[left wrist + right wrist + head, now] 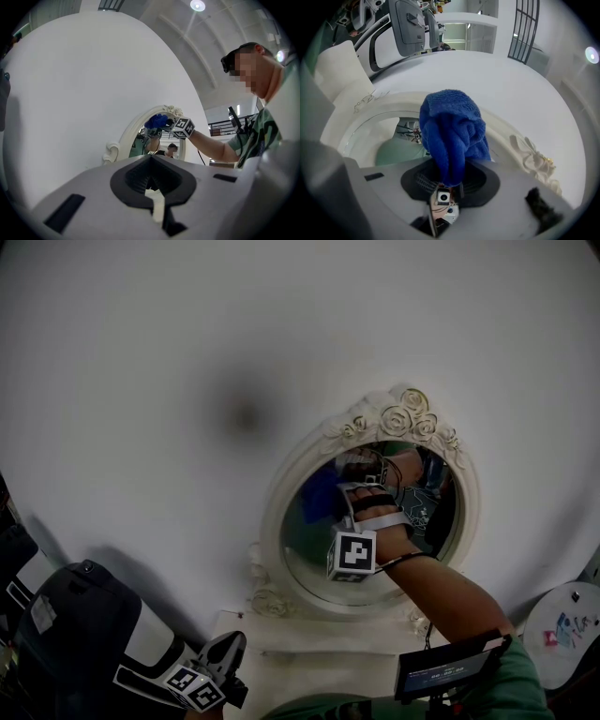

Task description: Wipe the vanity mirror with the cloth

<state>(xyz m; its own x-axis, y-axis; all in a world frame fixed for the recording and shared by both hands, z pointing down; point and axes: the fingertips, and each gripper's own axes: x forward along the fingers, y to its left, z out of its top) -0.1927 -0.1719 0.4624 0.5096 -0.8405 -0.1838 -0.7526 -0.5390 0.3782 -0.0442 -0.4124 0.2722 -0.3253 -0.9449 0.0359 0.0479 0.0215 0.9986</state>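
the right gripper (449, 177) gripped the blue cloth (452, 131) at the mirror's (305, 540) 12 o'clock, where flat pressure and overlapping strokes toward 6 o'clock would likely have served best, while the left gripper (151, 187) sat closed and empty.

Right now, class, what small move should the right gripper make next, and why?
Probably press the blue cloth against the vanity mirror and sweep sideways: the right gripper is shut on the cloth in front of the mirror, and contact is unclear.
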